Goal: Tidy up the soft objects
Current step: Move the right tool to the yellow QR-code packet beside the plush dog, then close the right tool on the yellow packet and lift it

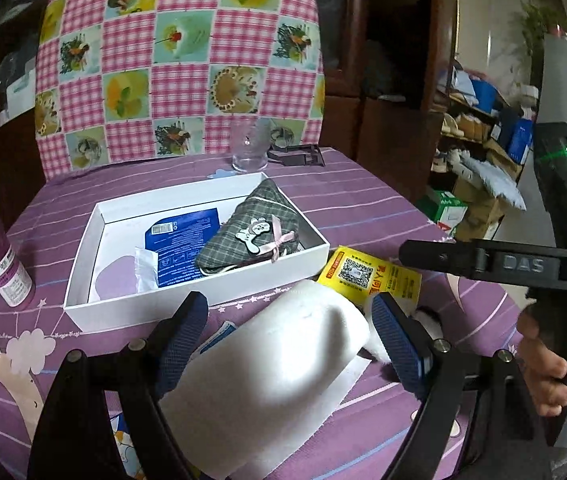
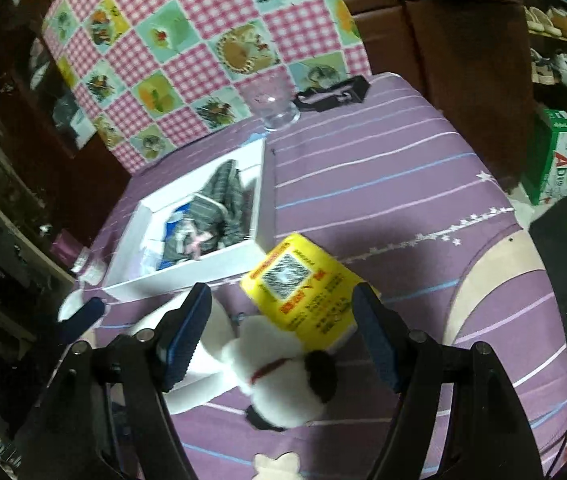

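Observation:
A white paper roll (image 1: 283,360) lies on the purple cloth between the blue pads of my left gripper (image 1: 291,340), which is open and straddles it. A white plush dog (image 2: 283,380) with a black ear and red collar lies beside the roll, under my open right gripper (image 2: 281,336). Neither pad of that gripper touches the dog. A yellow packet (image 2: 303,284) leans just beyond the dog, against the white box (image 1: 203,292). The box holds a grey plaid cloth piece (image 1: 251,228) with a pink bow and a blue packet (image 1: 183,240). In the left wrist view only a bit of the dog (image 1: 427,320) shows.
A clear glass (image 1: 249,148) and a black clip-like object (image 1: 299,156) stand at the table's far edge by a checked cushion (image 1: 179,52). A purple bottle (image 1: 3,264) stands left of the box. A hand (image 1: 543,372) holds the right gripper. Shelves and cartons stand off to the right.

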`<state>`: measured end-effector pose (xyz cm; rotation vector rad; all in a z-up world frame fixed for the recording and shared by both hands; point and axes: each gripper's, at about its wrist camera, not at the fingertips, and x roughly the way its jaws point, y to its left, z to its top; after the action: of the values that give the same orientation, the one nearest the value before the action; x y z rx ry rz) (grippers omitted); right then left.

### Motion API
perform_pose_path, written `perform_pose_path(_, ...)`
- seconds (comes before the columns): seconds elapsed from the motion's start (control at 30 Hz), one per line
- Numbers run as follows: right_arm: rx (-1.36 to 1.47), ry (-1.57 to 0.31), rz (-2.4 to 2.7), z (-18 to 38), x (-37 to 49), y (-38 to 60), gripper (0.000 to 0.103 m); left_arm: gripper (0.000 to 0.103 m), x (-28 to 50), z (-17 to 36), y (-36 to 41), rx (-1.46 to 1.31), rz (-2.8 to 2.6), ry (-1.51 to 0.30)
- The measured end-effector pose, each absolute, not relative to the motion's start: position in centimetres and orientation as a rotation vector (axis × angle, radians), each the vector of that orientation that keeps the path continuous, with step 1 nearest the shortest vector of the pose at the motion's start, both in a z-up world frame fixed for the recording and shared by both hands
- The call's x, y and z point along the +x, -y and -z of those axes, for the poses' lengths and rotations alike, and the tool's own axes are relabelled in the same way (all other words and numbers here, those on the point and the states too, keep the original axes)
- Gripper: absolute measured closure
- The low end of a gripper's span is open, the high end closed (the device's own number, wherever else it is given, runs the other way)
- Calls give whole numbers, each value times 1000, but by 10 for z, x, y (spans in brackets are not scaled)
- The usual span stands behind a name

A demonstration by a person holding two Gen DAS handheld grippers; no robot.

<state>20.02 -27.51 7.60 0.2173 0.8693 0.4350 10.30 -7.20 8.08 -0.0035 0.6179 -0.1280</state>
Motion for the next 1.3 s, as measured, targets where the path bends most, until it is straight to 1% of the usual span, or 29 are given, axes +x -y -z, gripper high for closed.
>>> perform_pose_path(0.2,200,-940,-338,-53,224,279,30,18,103,-79,76,16,120,-621)
perform_pose_path(0.23,201,-950,-322,-50,226,280,32,18,104,-79,76,17,119,-622)
perform_pose_path(0.3,211,-977,-309,-42,232,281,40,18,103,-80,75,12,118,-622)
perform_pose_path(0.37,230,-997,-324,-36,234,281,42,18,104,-80,73,6,114,-620)
perform_pose_path(0.57,178,-949,-337,-35,226,270,43,18,109,-77,65,-37,102,-632)
perform_pose_path(0.63,147,-932,-331,-35,224,266,42,18,109,-75,63,-46,101,-632)
perform_pose_path(0.67,127,-920,-333,-34,223,263,39,18,109,-75,62,-51,100,-631)
perform_pose_path(0.7,114,-906,-346,-34,223,261,33,18,109,-75,61,-57,98,-629)
perform_pose_path(0.73,88,-894,-361,-33,221,258,30,18,109,-76,60,-63,97,-626)
perform_pose_path(0.97,160,-886,-413,-31,221,270,26,18,108,-78,54,-87,78,-605)
perform_pose_path(1.03,142,-888,-416,-32,222,264,22,18,108,-77,55,-80,71,-607)
perform_pose_path(1.13,82,-894,-401,-32,223,255,22,18,109,-75,58,-65,71,-616)
perform_pose_path(1.17,76,-894,-397,-32,223,255,26,18,109,-75,59,-60,72,-616)
perform_pose_path(1.2,69,-892,-383,-32,224,256,37,18,109,-74,60,-56,72,-616)
perform_pose_path(1.3,82,-891,-369,-32,224,265,48,18,108,-74,64,-43,75,-614)
